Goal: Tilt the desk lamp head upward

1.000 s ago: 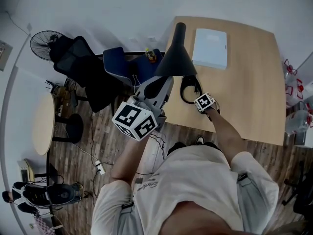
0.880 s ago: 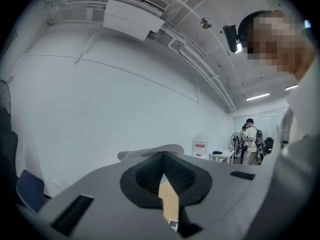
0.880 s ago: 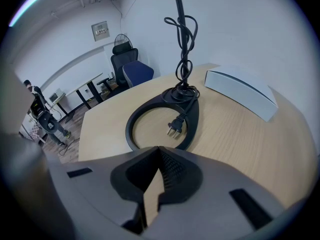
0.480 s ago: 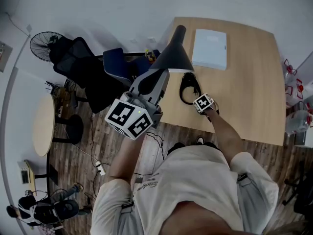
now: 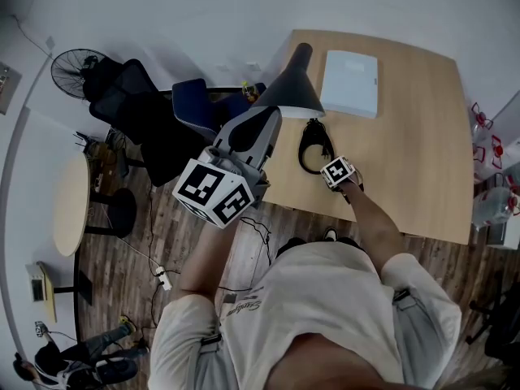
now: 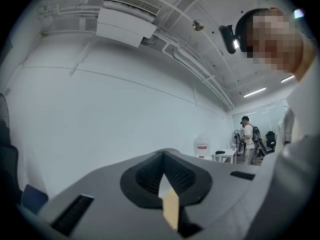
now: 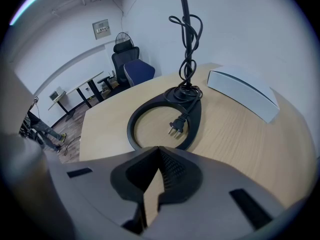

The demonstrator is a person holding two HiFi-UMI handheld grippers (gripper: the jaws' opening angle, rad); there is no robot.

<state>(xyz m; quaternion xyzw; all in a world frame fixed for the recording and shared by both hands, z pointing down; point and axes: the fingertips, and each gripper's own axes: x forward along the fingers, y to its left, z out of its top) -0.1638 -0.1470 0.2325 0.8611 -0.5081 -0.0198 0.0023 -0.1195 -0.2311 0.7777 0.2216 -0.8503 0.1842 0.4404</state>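
Head view showed the left gripper (image 5: 270, 114) held high, its tip just beside the rim of the black lamp head (image 5: 291, 88), over the desk's (image 5: 406, 136) left edge. Its jaws were pressed together, empty. The right gripper (image 7: 159, 151), jaws likewise together, sat near the lamp's ring base (image 7: 196, 119), with a white box (image 5: 351, 81) farther off.
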